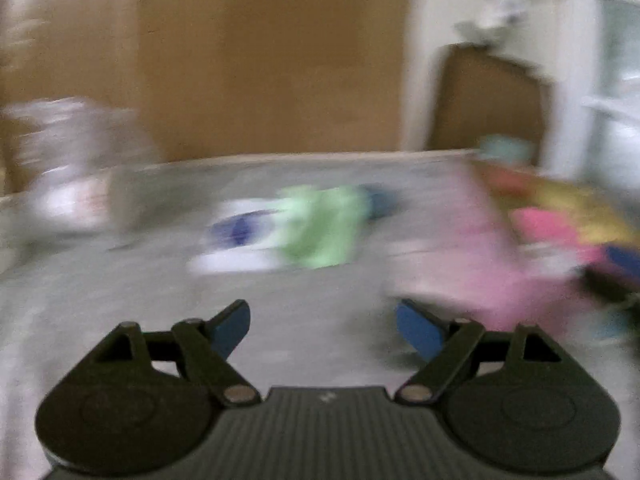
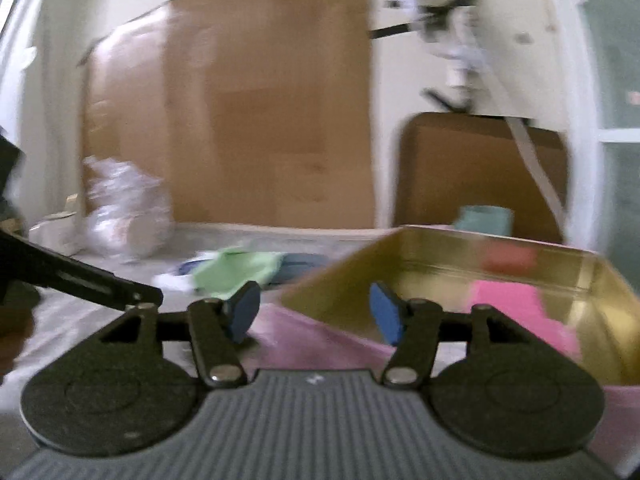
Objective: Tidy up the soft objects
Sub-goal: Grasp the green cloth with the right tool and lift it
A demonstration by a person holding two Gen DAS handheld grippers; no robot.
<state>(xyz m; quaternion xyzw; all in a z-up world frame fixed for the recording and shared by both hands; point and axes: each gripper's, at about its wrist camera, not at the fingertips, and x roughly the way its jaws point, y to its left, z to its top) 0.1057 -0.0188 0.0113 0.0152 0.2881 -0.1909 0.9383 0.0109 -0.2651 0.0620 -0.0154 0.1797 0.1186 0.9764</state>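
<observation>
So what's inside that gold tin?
A bright pink cloth lies inside the tin. The near wall and the hand-held gripper hide the rest of its floor.

Tin (image 2: 472, 248) blocks right, left clear

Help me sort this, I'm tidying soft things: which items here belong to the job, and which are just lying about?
Job: green cloth, white-and-blue cloth, pink cloth in the gold tin, light pink cloth.
Lying about: crumpled plastic bag, cardboard, teal cup.
</observation>
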